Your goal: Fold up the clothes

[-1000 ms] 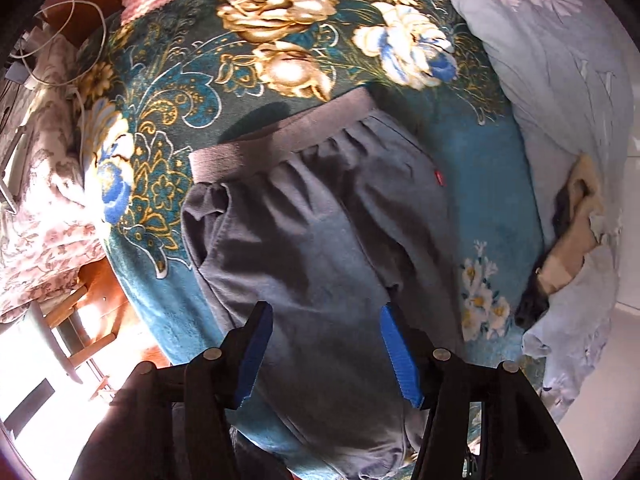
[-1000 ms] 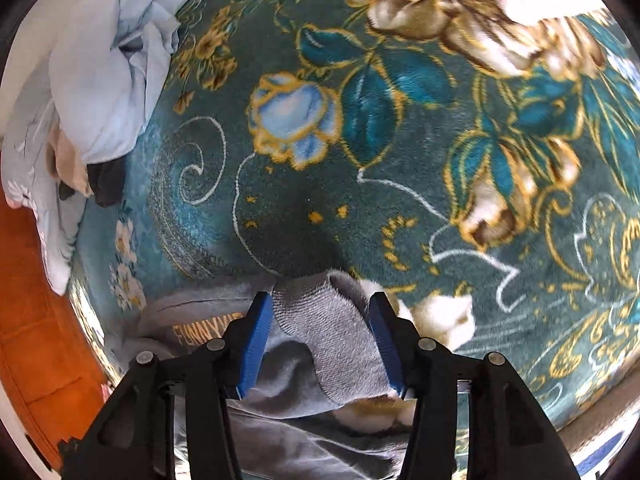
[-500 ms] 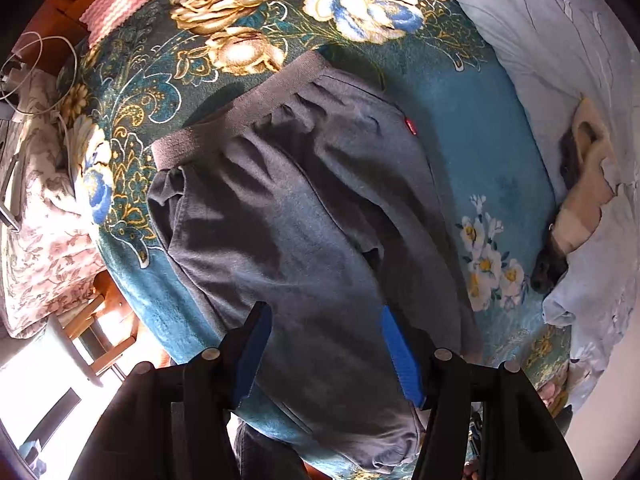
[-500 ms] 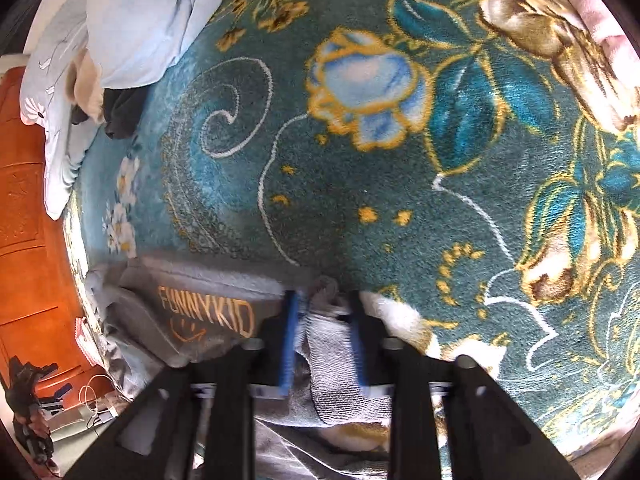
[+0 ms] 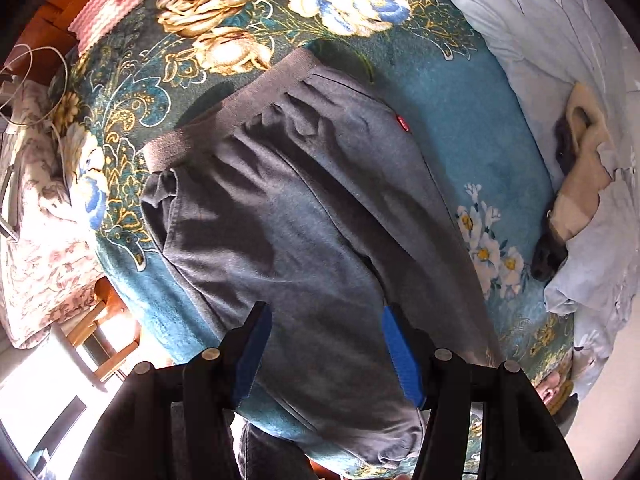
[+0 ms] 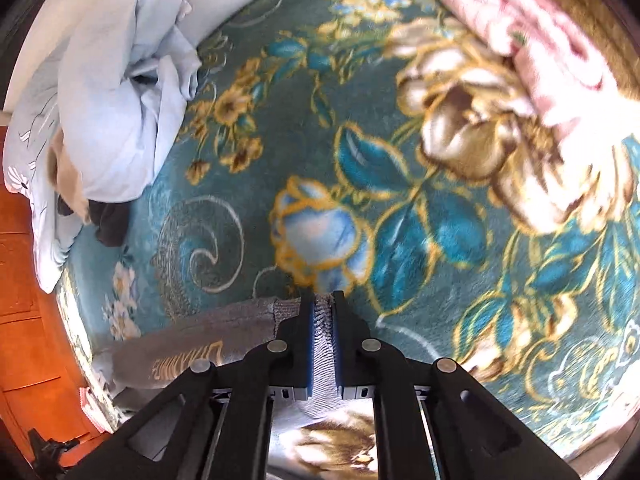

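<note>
Bed: teal floral blanket (image 5: 472, 128) bearing grey trousers (image 5: 304, 216); pale blue bedding (image 5: 560, 40) alongside. Left hand-held gripper (image 5: 326, 350) spread apart above the trousers. Right hand-held gripper (image 6: 322, 336) clamped on their ribbed cuff (image 6: 322, 320).

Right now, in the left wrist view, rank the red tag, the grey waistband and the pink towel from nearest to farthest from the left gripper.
1. Red tag, on the trousers, ahead and right of the left gripper.
2. Grey waistband, beyond, ahead and left.
3. Pink towel, farthest, at the blanket's far left corner.
</note>
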Action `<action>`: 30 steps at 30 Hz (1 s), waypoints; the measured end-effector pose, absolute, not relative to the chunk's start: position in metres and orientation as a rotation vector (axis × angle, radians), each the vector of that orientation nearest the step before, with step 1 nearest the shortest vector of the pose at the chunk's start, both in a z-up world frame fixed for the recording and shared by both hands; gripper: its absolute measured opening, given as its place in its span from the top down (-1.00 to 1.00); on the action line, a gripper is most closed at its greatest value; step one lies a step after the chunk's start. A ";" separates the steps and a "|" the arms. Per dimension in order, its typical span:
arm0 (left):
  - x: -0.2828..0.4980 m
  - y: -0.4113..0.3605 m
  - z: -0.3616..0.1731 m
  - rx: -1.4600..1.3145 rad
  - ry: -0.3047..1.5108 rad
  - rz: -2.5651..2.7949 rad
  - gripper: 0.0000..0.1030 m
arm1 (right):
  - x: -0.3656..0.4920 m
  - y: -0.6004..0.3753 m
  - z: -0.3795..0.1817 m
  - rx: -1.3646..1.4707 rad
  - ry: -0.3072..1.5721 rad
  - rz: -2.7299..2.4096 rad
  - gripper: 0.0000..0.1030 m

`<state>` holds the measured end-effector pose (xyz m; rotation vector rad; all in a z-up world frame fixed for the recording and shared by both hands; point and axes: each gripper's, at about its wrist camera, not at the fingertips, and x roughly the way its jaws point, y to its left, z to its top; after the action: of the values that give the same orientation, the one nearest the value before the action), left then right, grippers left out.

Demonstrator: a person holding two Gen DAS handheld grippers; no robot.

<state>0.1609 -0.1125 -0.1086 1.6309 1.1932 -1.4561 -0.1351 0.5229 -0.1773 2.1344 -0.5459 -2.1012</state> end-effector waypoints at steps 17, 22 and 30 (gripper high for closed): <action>0.292 -0.177 -0.161 1.470 1.285 -1.200 -0.20 | 0.094 0.574 -0.168 2.346 -1.166 -2.092 0.19; 0.311 -0.194 -0.195 1.513 1.276 -1.134 -0.20 | 0.158 0.566 -0.182 2.485 -1.245 -2.003 0.19; 0.301 -0.207 -0.237 1.701 1.103 -1.176 -0.20 | 0.186 0.539 -0.205 2.545 -1.350 -1.952 0.19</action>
<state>0.3010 -0.2073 -0.2375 1.7014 1.1030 -1.1759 0.1858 0.5389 -0.2051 2.5451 -1.3495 -1.9524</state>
